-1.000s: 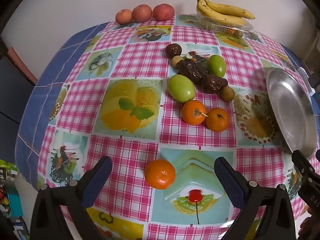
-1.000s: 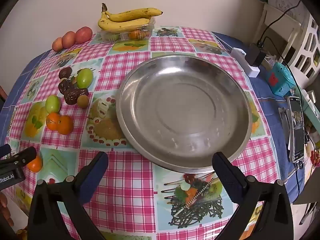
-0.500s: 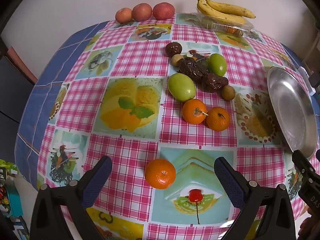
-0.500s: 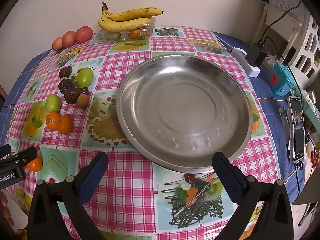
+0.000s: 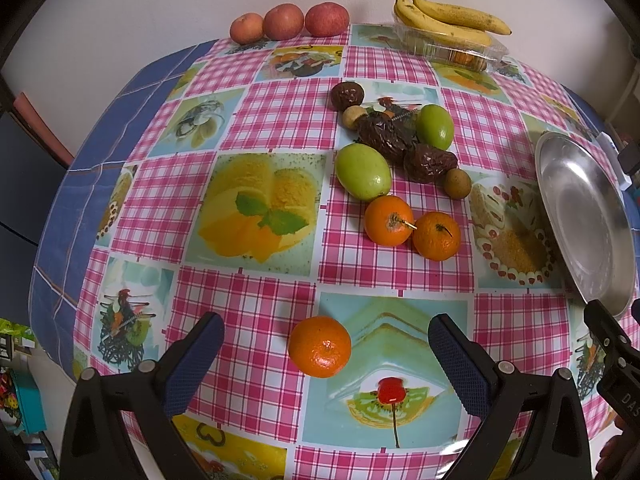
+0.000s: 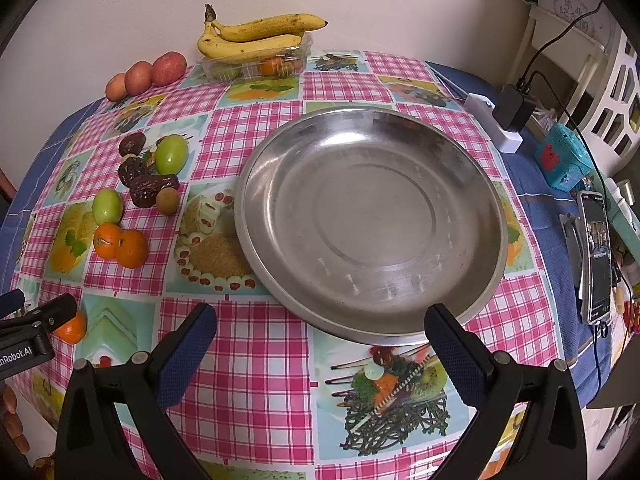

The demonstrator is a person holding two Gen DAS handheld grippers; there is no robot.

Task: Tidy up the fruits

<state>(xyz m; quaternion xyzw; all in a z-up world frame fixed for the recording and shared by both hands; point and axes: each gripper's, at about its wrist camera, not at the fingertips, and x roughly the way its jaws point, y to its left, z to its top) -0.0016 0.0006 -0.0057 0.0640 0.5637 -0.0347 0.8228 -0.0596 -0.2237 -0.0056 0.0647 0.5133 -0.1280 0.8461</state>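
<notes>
My left gripper [image 5: 324, 344] is open, with a lone orange [image 5: 319, 346] on the table between its fingers, untouched. Farther back lie two more oranges [image 5: 412, 227], two green fruits [image 5: 362, 171], dark dates [image 5: 400, 142] and small brown fruits [image 5: 457, 183]. An empty steel plate [image 6: 368, 216] sits in front of my right gripper [image 6: 320, 340], which is open and empty at the plate's near rim. The plate also shows at the right of the left wrist view [image 5: 584, 220].
Three red apples [image 5: 288, 22] and bananas [image 5: 440, 16] on a clear plastic box [image 6: 256, 64] stand by the back wall. A power strip with charger [image 6: 502, 126], a teal toy [image 6: 564, 160] and a phone [image 6: 596, 256] lie at the right table edge.
</notes>
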